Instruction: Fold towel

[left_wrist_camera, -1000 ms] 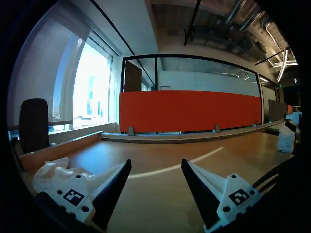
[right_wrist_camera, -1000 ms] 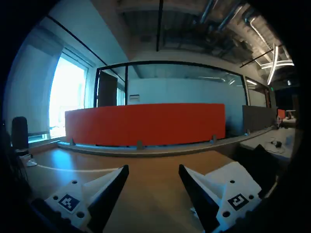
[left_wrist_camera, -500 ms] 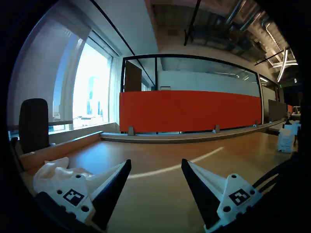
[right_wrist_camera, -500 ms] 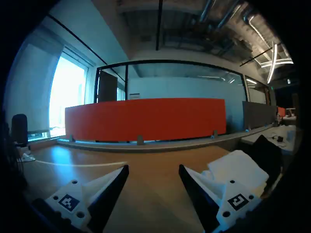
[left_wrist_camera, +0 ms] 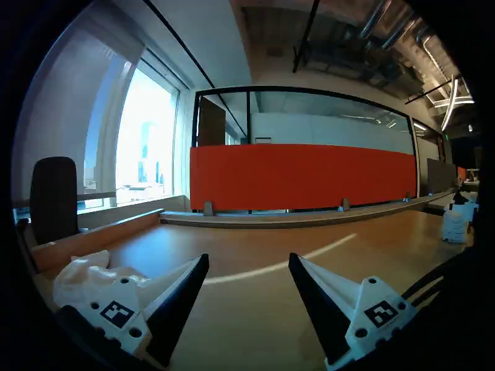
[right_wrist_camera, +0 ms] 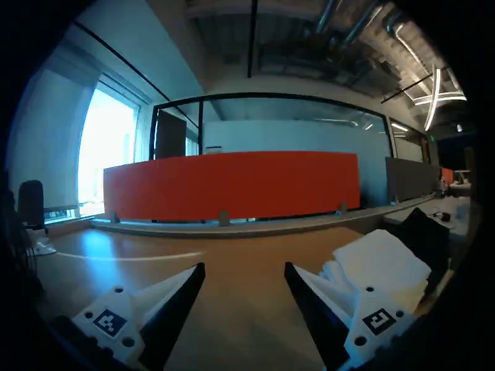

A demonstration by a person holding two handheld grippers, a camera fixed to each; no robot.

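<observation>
White crumpled cloth towel [left_wrist_camera: 83, 281] sits at eight o'clock of the wide left claw [left_wrist_camera: 247, 264]. The right claw [right_wrist_camera: 244, 272], equally wide, should help pinch corners.

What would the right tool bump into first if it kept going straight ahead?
Probably nothing nearby: the open right tool points across the wooden table toward the orange divider at its far edge, the likely first obstacle, though depth is unclear. The folded white towels sit off to its right.
</observation>
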